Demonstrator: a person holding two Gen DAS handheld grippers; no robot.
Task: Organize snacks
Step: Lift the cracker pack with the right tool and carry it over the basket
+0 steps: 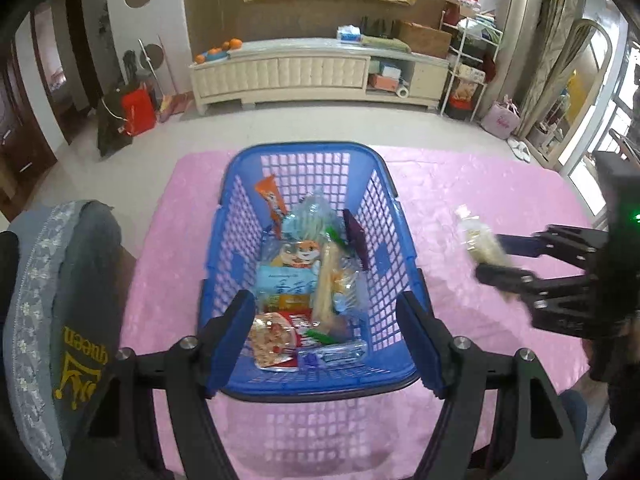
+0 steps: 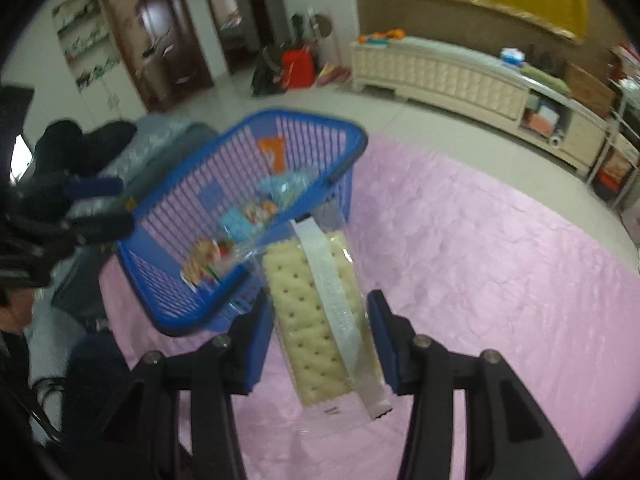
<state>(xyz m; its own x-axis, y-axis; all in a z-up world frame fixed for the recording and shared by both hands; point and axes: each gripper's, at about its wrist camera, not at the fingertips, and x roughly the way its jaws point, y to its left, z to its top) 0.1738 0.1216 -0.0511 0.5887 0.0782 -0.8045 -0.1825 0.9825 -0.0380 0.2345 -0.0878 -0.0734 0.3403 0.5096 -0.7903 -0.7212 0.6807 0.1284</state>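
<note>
Crackers in a clear wrapper (image 2: 320, 320) sit clamped between the pads of the right gripper (image 2: 318, 344), held clear above the pink tablecloth (image 2: 480, 280) just beside the blue basket (image 2: 192, 322). Left gripper (image 1: 324, 344) hovers over that basket, jaws apart and empty, with the other snacks (image 1: 296, 280) heaped inside. Carrying step, by my reckoning: next comes a swing over the rim and a release.
</note>
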